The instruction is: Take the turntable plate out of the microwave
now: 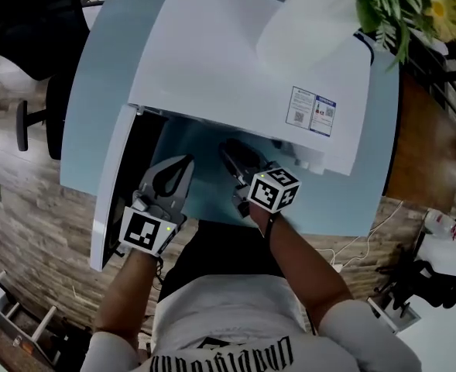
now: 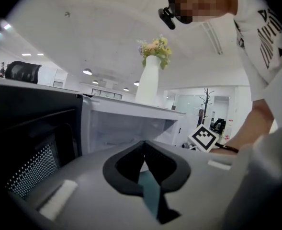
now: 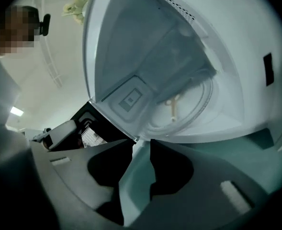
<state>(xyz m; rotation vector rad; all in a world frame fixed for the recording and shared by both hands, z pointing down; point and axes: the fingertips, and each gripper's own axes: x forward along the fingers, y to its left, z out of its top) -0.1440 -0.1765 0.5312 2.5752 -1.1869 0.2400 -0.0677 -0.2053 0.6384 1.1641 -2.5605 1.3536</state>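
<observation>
The white microwave (image 1: 235, 68) stands on a light blue table (image 1: 344, 208) with its door (image 1: 115, 184) swung open to the left. In the right gripper view the clear glass turntable plate (image 3: 193, 109) lies on the floor of the cavity, over a pale roller hub (image 3: 174, 107). The head view hides the plate under the microwave's top. My left gripper (image 1: 173, 178) hovers in front of the opening beside the door, shut and empty. My right gripper (image 1: 235, 161) is at the mouth of the cavity, rolled sideways, with a narrow gap between its tips and nothing in it.
A white vase (image 1: 305, 22) with flowers stands on top of the microwave at the right. The dark inner face of the door (image 2: 35, 138) is close on the left gripper's left. A black office chair (image 1: 34, 29) stands on the wood floor at the far left.
</observation>
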